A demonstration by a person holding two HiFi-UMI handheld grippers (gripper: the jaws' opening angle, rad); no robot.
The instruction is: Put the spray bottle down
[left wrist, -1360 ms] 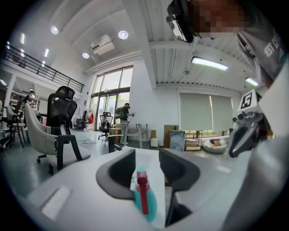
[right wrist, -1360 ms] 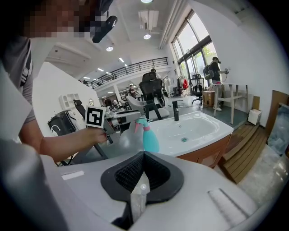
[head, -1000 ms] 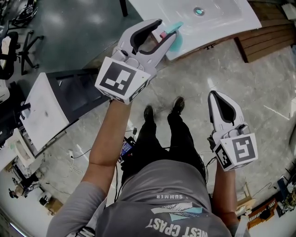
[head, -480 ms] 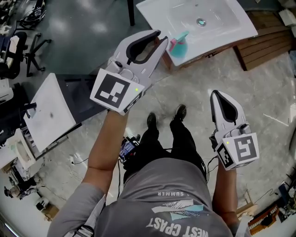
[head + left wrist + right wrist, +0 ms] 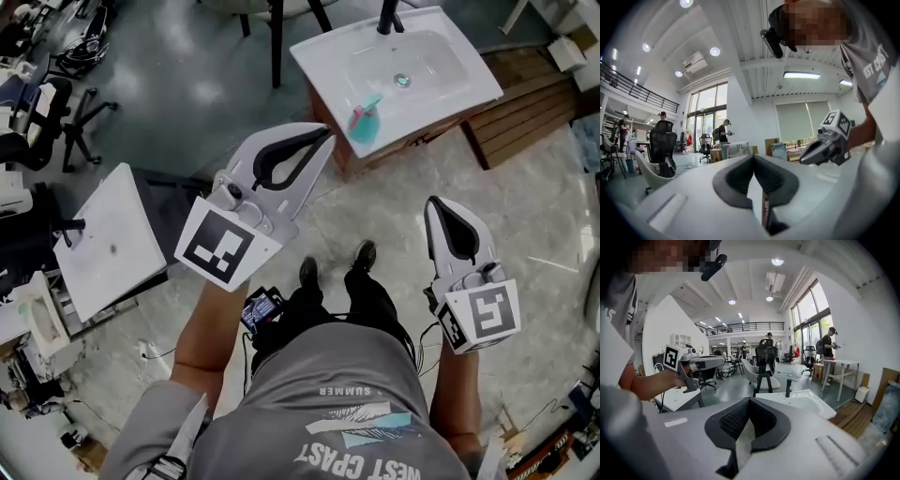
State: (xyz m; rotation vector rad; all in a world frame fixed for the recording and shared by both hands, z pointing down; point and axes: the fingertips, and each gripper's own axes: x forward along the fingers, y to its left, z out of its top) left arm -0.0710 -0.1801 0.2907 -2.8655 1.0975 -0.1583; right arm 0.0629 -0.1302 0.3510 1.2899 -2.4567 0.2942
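Head view: spray bottle (teal, pink at neck) sits on sink, on flat rim by the corner nearest left gripper; nothing touching it. Can't tell if bottle is upright or leaning. Left gripper held out in front of person, tips aimed toward that sink corner but well short of bottle. Left gripper view: jaws closed tip to tip, pads meet, nothing btwn them. Right gripper lower in frame, over marble floor, well apart from sink & bottle. Right gripper view: jaws also closed together, empty; sink seen beyond them w/ dark faucet at its far edge. Drain in basin centre. Sink rests on wooden stand; wooden pallet just beside it. White table off to person's left, office chair beyond that. Each gripper shows in the other's view, markers cube facing the person.
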